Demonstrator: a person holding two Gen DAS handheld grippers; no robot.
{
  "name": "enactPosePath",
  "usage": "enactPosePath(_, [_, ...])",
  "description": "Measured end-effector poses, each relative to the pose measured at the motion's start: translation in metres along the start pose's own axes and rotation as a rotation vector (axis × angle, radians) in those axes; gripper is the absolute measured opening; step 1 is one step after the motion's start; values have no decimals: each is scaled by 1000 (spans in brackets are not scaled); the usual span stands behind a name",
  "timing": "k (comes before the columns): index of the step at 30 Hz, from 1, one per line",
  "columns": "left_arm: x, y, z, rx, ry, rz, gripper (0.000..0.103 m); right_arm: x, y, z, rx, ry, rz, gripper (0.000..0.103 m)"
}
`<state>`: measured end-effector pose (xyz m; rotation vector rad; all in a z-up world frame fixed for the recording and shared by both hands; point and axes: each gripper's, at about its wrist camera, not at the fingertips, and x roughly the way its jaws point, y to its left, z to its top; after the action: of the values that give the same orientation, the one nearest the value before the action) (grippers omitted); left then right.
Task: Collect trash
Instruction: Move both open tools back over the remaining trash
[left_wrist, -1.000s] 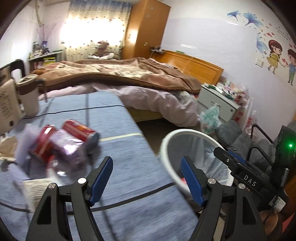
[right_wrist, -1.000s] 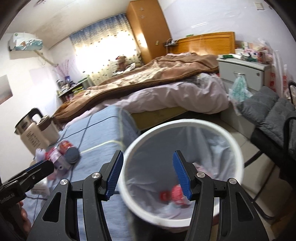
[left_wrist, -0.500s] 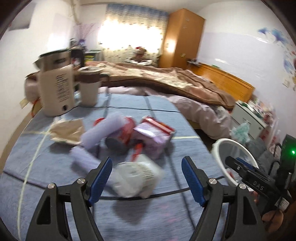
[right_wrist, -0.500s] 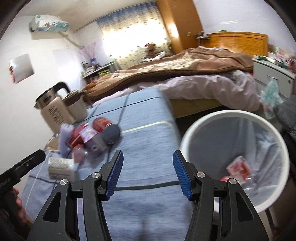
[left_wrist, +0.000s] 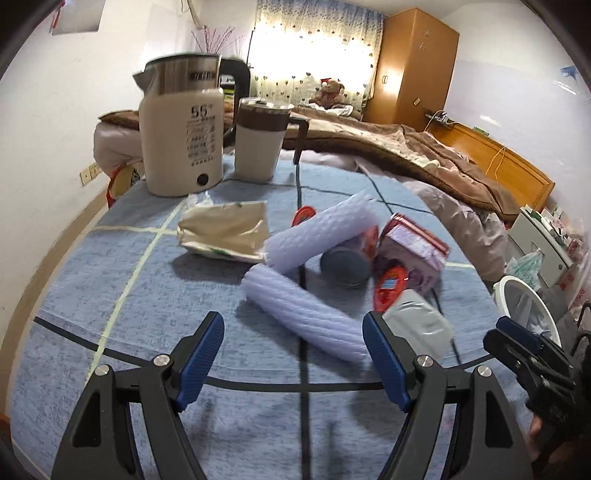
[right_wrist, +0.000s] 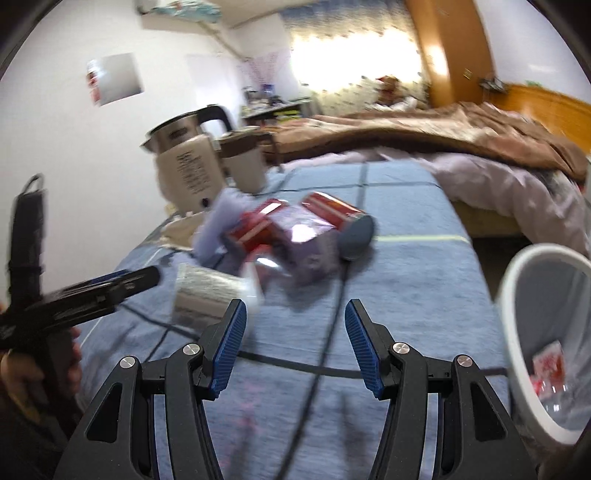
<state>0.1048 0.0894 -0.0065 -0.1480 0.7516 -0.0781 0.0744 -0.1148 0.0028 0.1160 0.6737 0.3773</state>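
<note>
The left wrist view showed the trash pile sharply: two lilac foam sleeves (left_wrist: 306, 325), a red can (left_wrist: 347, 254) lying on its side, a purple carton (left_wrist: 413, 243) and a beige packet (left_wrist: 225, 230), all on the blue tabletop (left_wrist: 110, 295) in front of the kettle (left_wrist: 183, 129). The kettle bore a large "55"; its smaller print was unreadable. A mug (left_wrist: 260, 138) stood just beside the kettle. The right wrist view, blurred, alone showed the white bin's (right_wrist: 517, 295) inside, holding red scraps, well right of the kettle. The left hand-held gripper (left_wrist: 293, 354) hovered with jaws apart, empty, nearest one foam sleeve. The right hand-held gripper (right_wrist: 293, 343) also stood apart, empty.
</note>
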Motion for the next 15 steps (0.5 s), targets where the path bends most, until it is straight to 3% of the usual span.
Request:
enactPosePath(7, [9,18,1,-41,21,-8,79,15,44,-1,-176,2,51,60])
enactPosePath(15, [10,28,7,-68,23,-25,79,39,74,-1,-325,18,13,64])
